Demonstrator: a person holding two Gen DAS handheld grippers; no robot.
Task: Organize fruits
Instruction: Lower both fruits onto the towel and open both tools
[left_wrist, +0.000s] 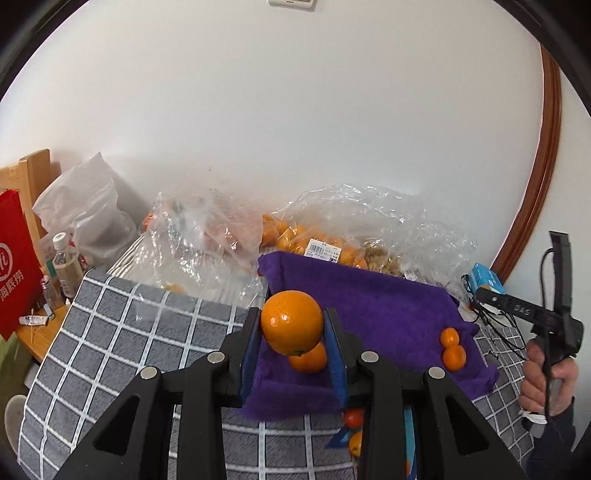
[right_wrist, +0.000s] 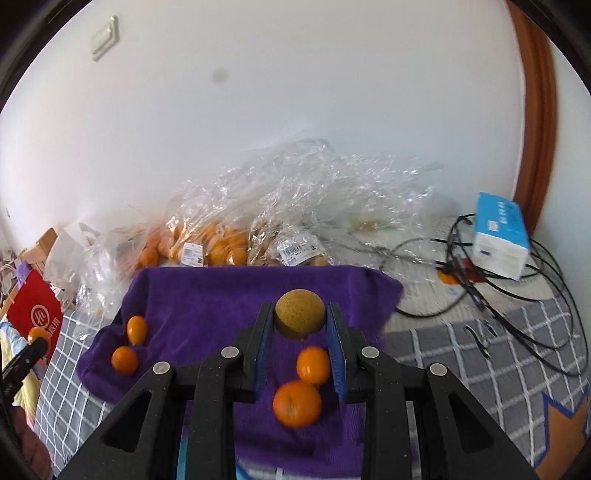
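My left gripper is shut on a large orange and holds it above the near left part of a purple towel. A smaller orange lies on the towel under it, and two small oranges lie at the towel's right. My right gripper is shut on a round brownish-yellow fruit above the purple towel. Two oranges lie on the towel between its fingers, and two small oranges lie at the towel's left.
Clear plastic bags of oranges and other fruit lie behind the towel by the white wall. A tissue pack and black cables lie at the right. A red bag, bottles and a white bag stand at the left. A grey checked cloth covers the table.
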